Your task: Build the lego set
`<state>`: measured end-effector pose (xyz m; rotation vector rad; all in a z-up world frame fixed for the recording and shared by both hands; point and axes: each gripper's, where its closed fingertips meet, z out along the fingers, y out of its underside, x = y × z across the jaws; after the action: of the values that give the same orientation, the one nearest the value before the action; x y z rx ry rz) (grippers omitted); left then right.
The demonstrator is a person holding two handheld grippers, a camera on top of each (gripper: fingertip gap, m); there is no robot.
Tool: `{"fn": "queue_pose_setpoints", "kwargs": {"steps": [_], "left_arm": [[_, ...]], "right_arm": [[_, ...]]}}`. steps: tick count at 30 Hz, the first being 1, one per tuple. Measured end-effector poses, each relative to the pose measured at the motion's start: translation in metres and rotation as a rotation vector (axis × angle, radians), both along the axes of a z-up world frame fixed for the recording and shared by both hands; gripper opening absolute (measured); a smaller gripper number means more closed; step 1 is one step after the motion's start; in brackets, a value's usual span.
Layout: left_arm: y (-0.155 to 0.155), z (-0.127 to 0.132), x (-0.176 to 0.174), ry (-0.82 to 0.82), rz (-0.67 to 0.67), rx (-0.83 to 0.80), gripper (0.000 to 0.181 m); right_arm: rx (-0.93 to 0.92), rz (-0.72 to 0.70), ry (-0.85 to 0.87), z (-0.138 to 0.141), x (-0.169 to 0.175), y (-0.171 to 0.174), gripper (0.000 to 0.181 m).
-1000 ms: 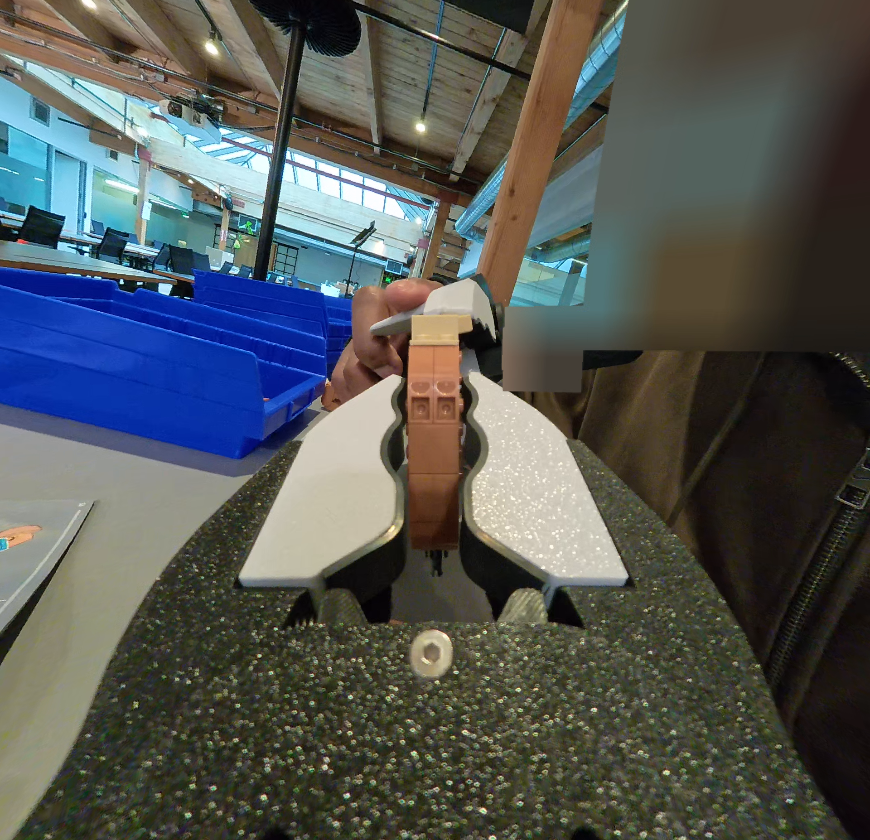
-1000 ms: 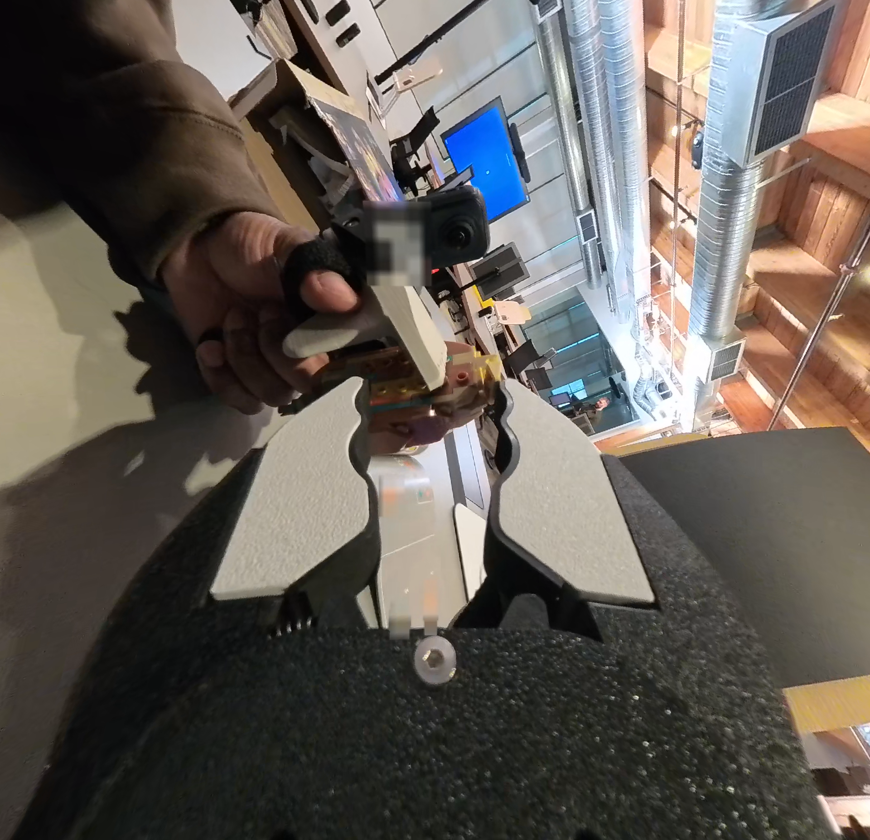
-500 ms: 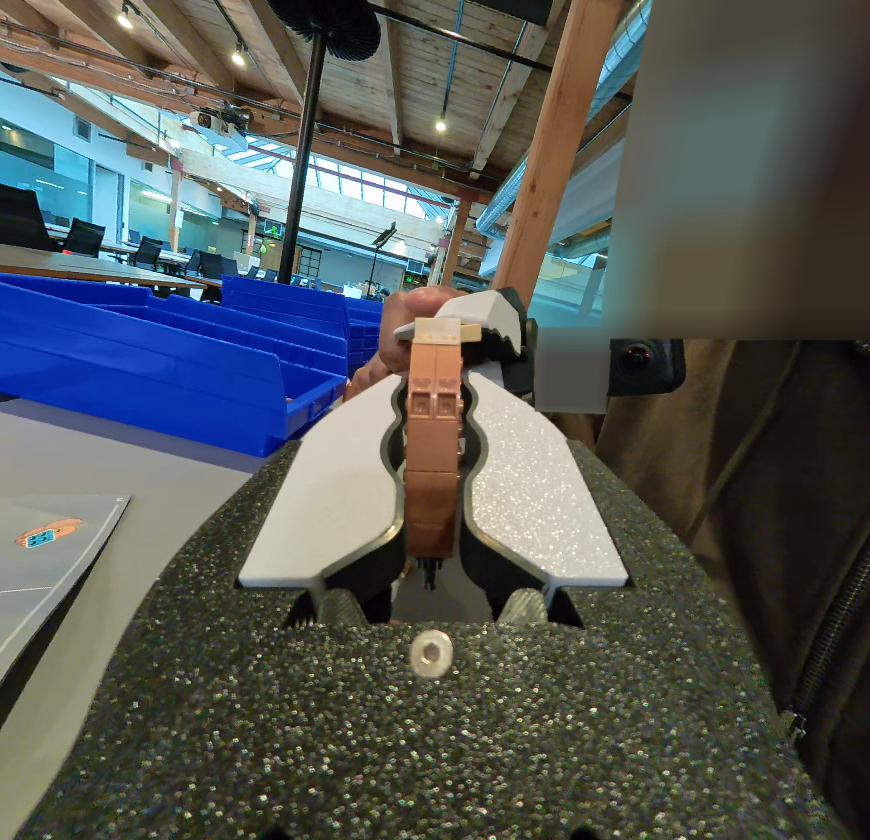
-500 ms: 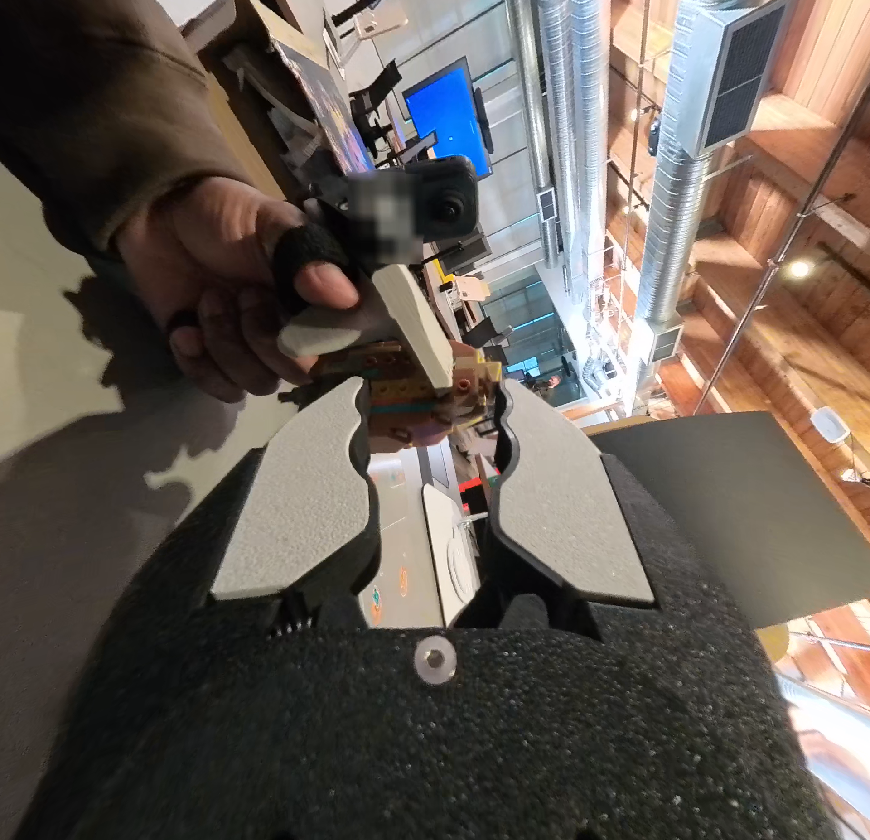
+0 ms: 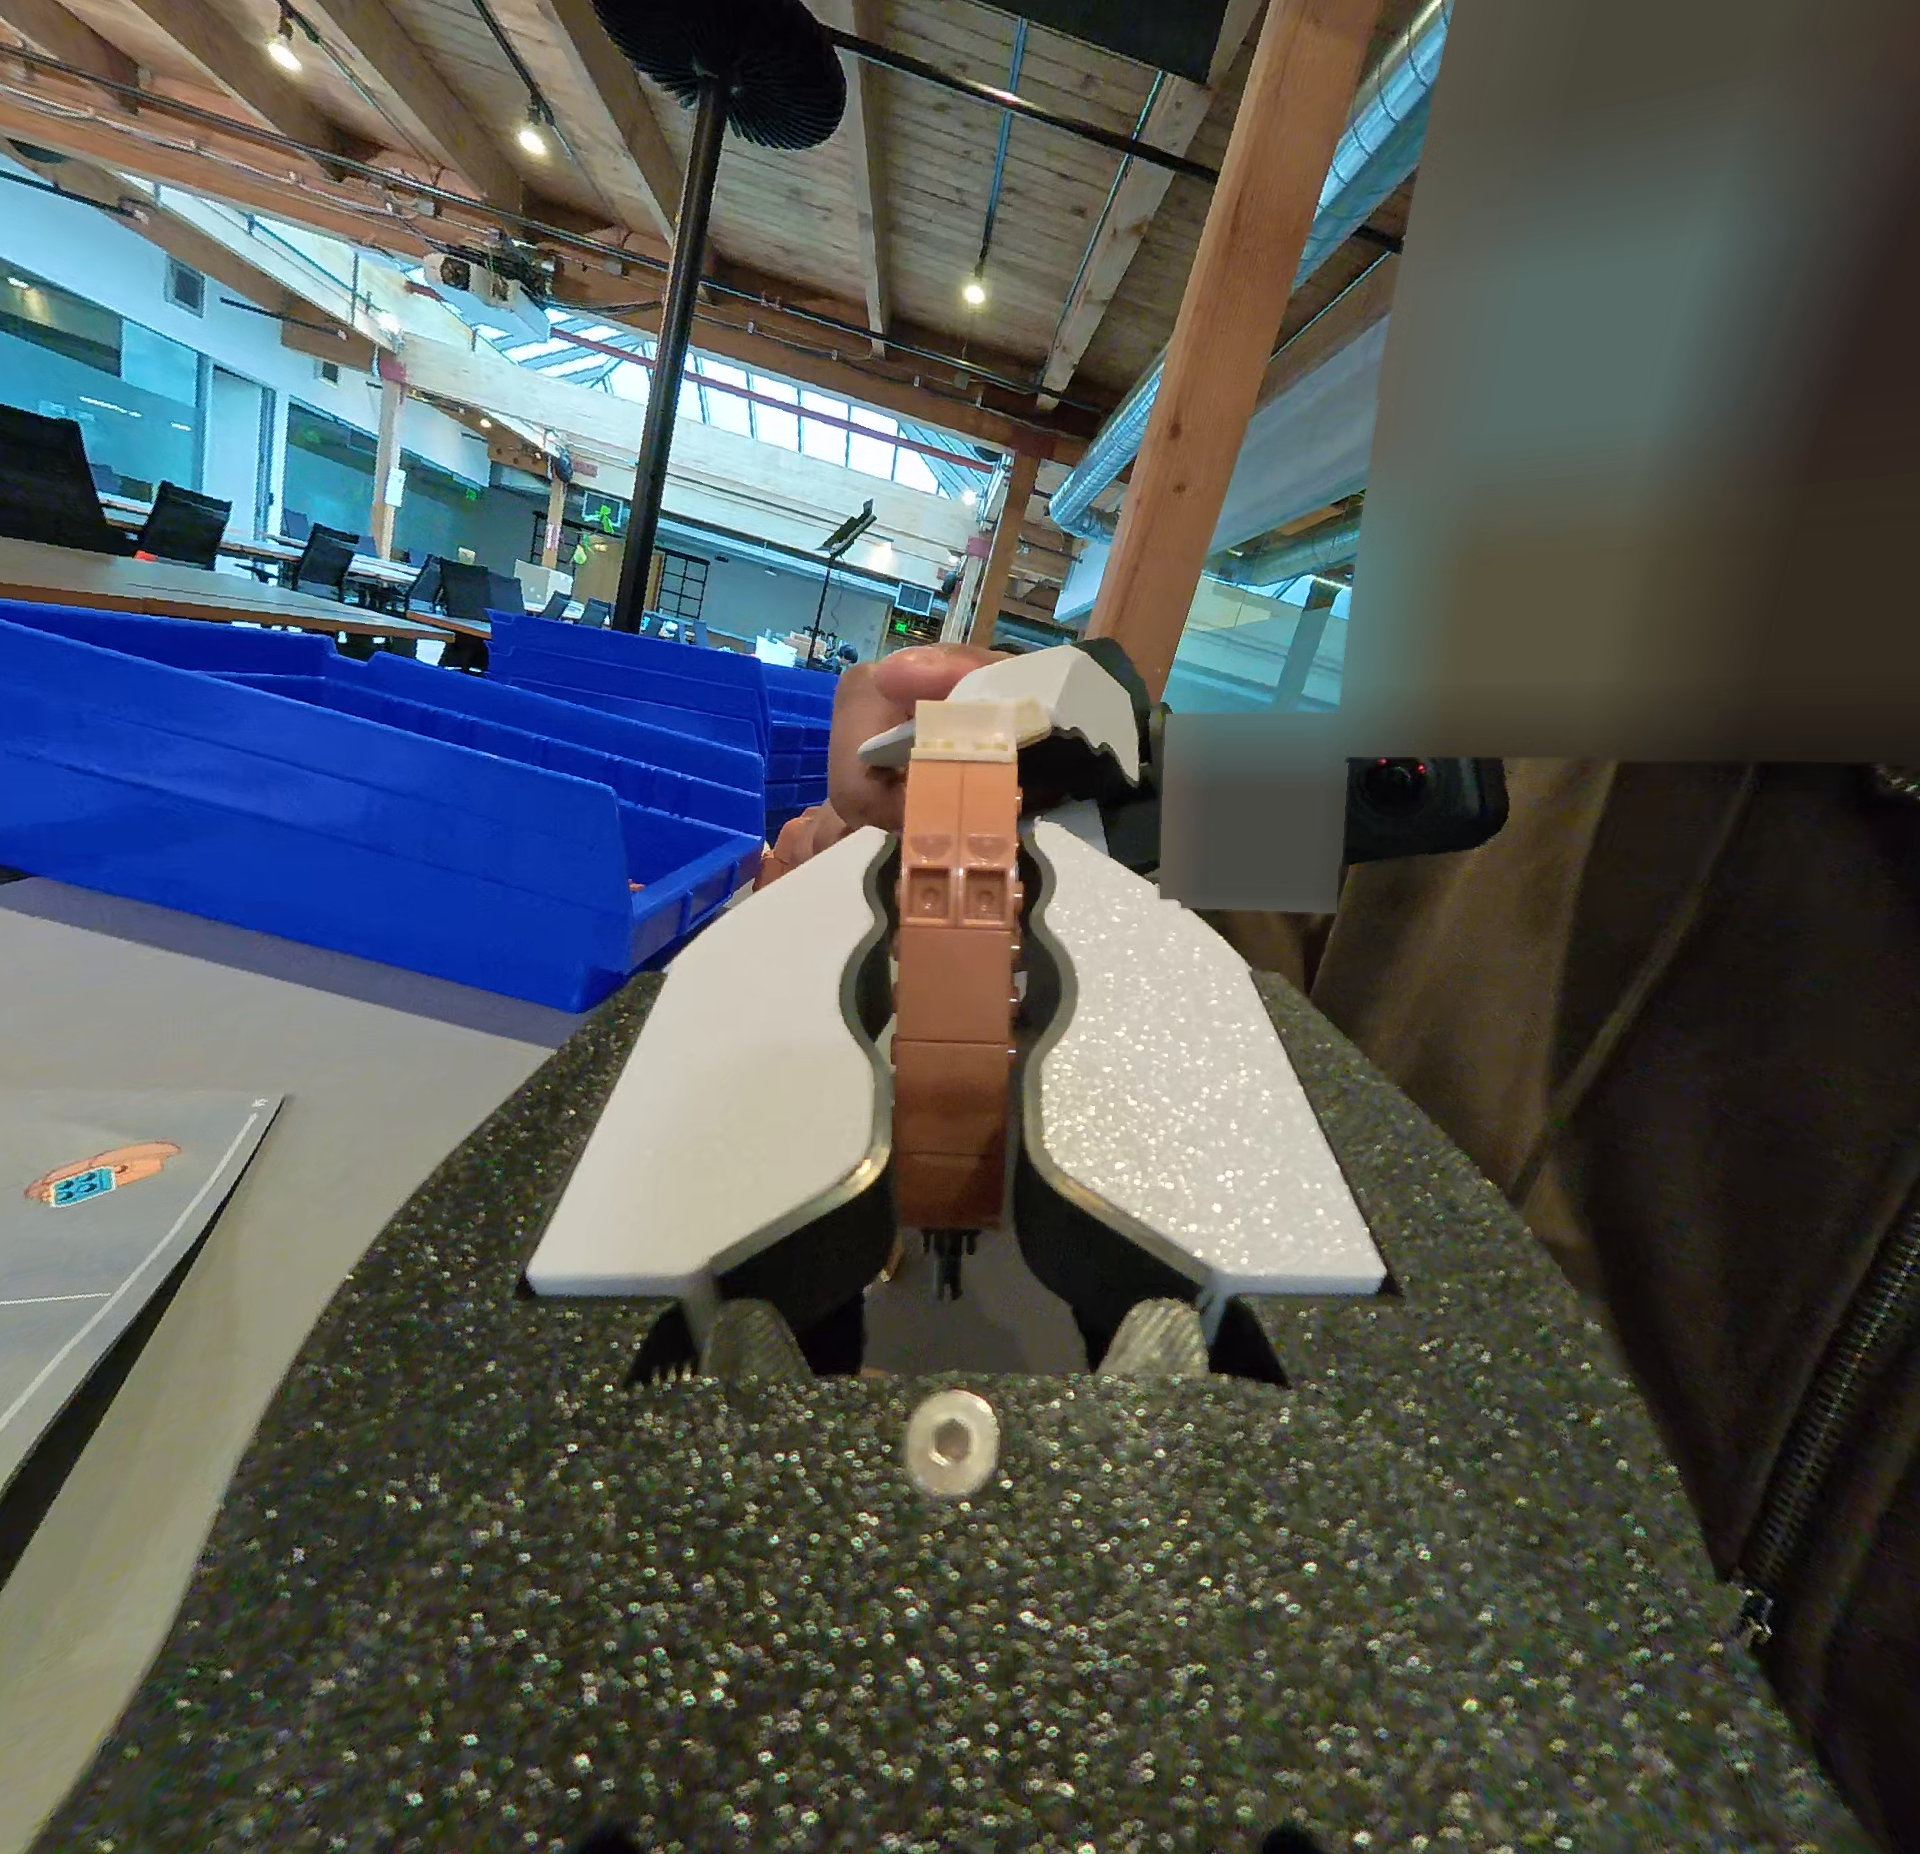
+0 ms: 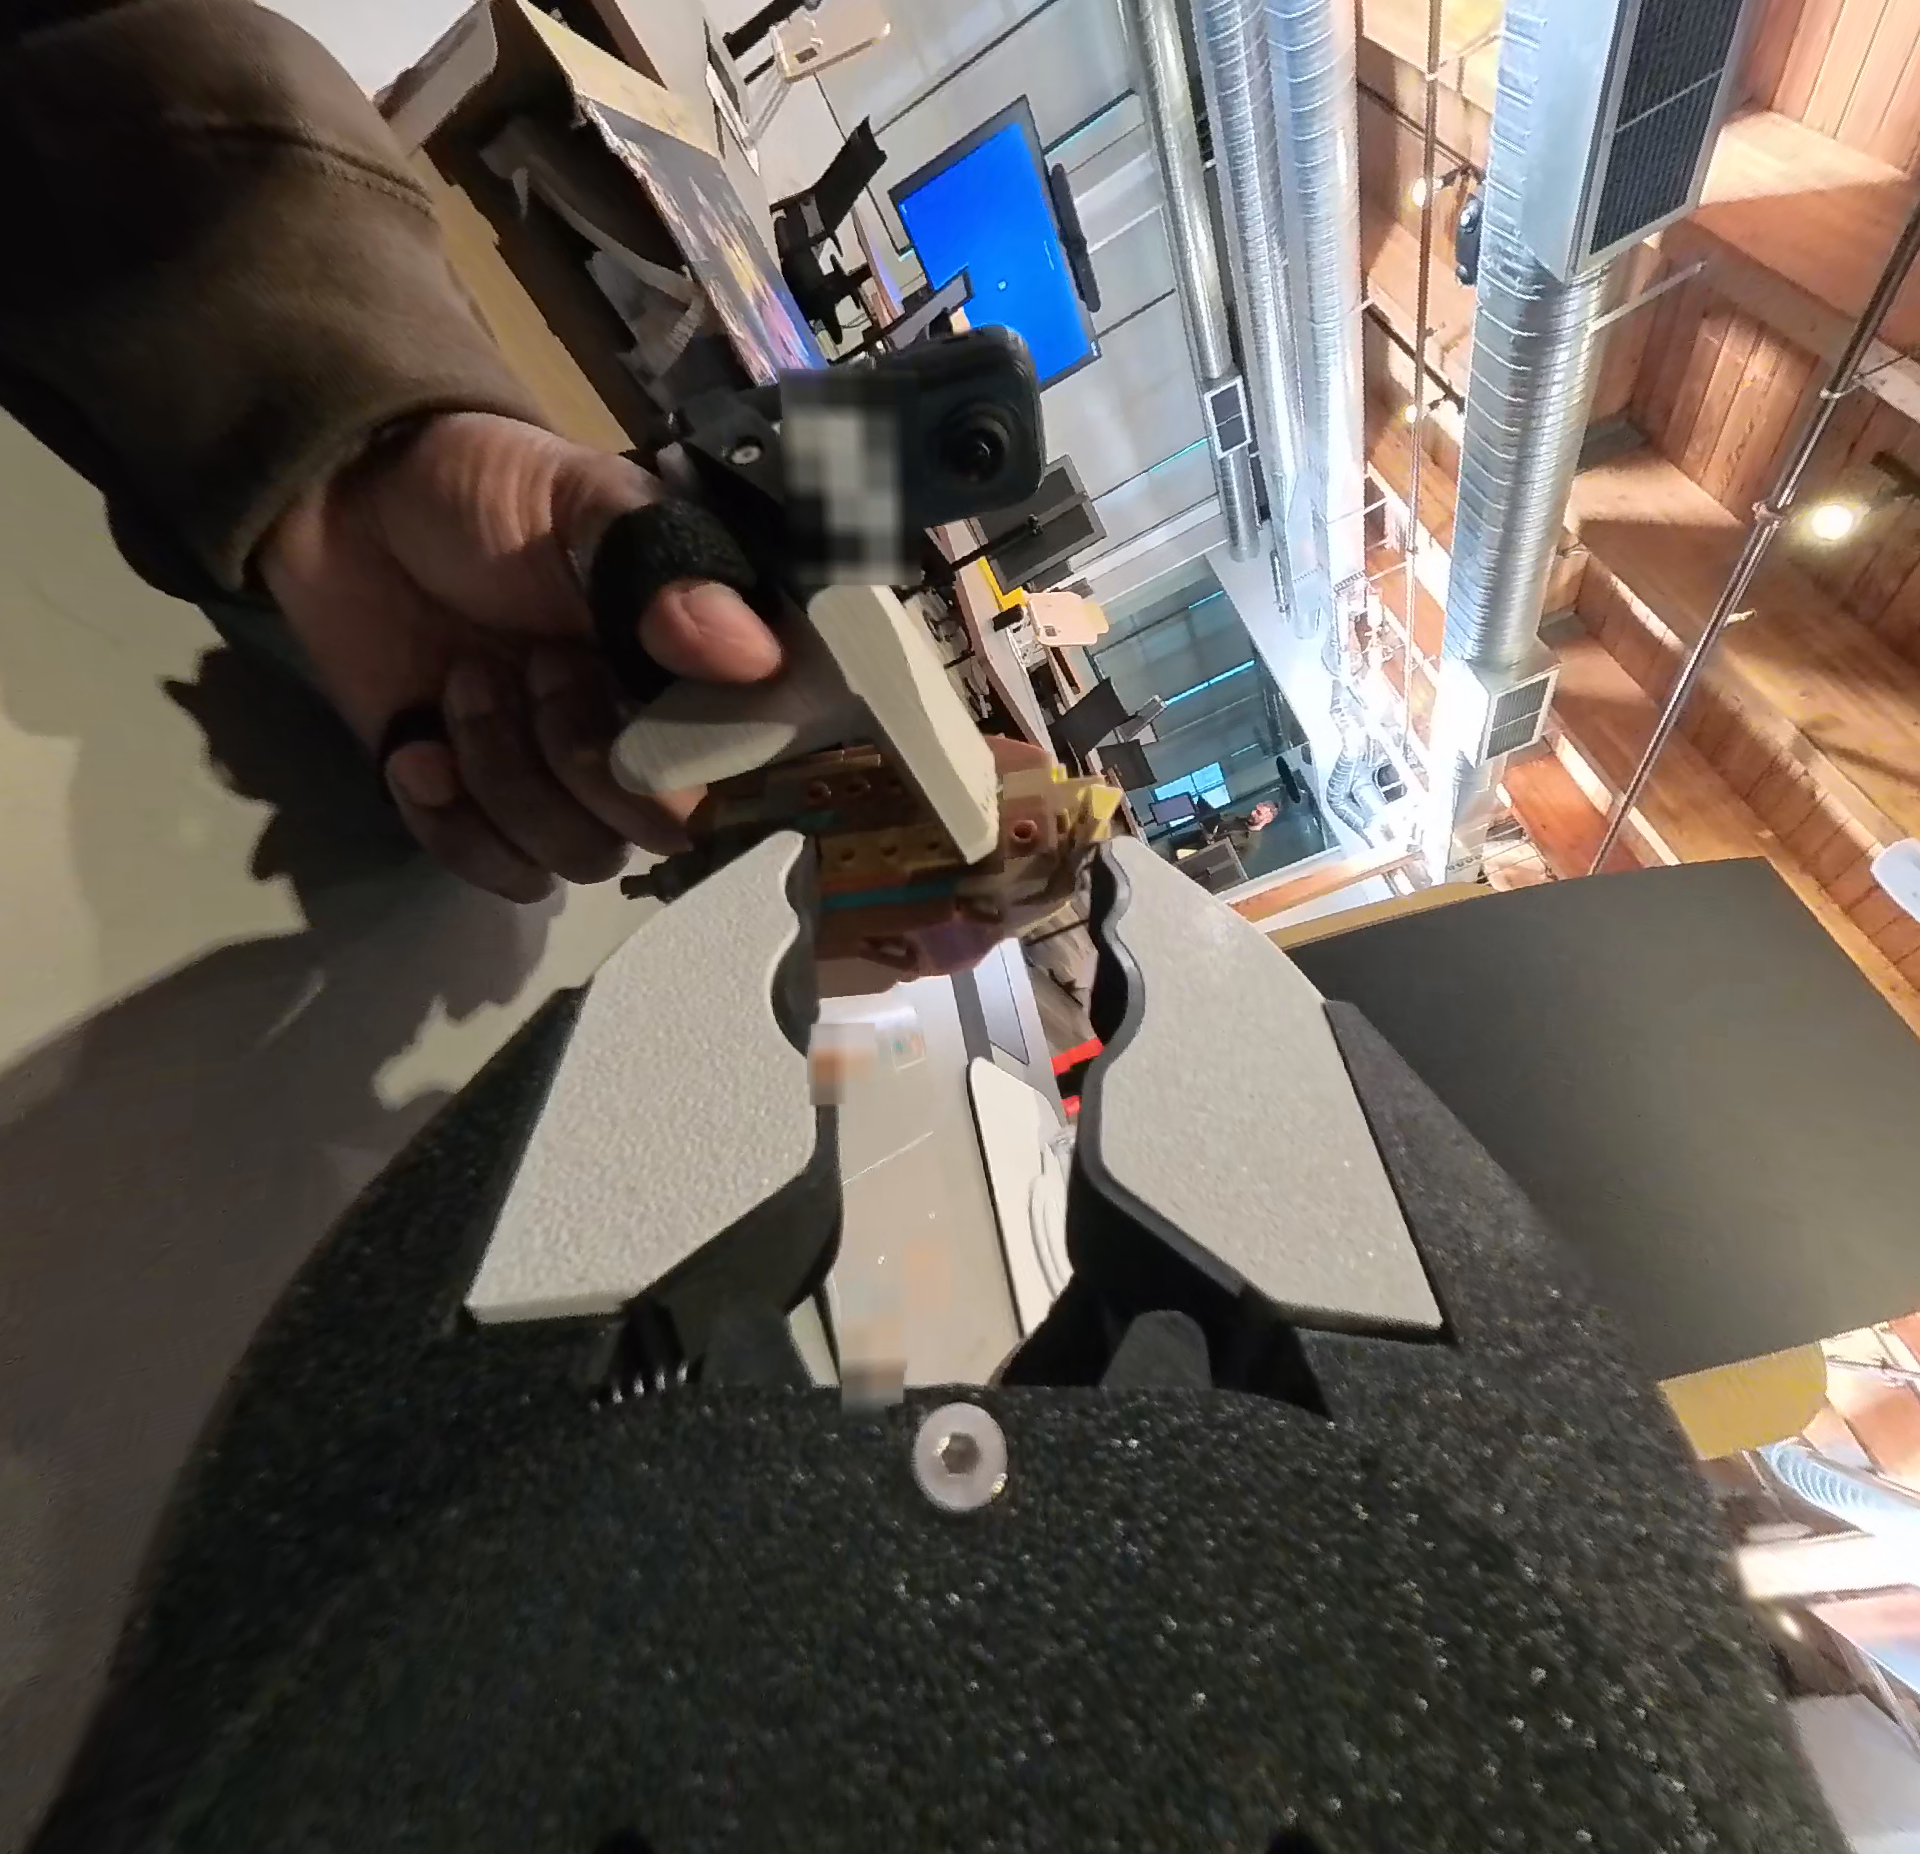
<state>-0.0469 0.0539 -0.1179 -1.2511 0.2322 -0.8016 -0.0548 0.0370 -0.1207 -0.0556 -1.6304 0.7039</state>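
Lego build (image 5: 954, 1004) sits clamped in left tongs (image 5: 956, 859); right wrist view shows right tongs (image 6: 951, 895) gaping

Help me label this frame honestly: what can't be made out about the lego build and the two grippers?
- Left wrist view: the lego build shows one narrow brown side; its sides are hidden by the left gripper clamping it.
- Same view: the right gripper is mostly behind the build's tan top.
- Right wrist view: the right gripper is open around the build; contact unclear.
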Motion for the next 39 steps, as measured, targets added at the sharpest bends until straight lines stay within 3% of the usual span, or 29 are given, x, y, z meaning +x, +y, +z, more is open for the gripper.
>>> {"fn": "queue_pose_setpoints", "kwargs": {"steps": [27, 39], "left_arm": [[0.005, -0.004, -0.012, -0.033, 0.048, -0.035, 0.022], [0.008, -0.007, -0.031, -0.023, 0.142, -0.055, 0.022]], "right_arm": [[0.020, -0.040, -0.021, -0.006, -0.005, 0.009, 0.050], [-0.257, -0.131, -0.093, 0.005, 0.018, 0.081, 0.045]]}}
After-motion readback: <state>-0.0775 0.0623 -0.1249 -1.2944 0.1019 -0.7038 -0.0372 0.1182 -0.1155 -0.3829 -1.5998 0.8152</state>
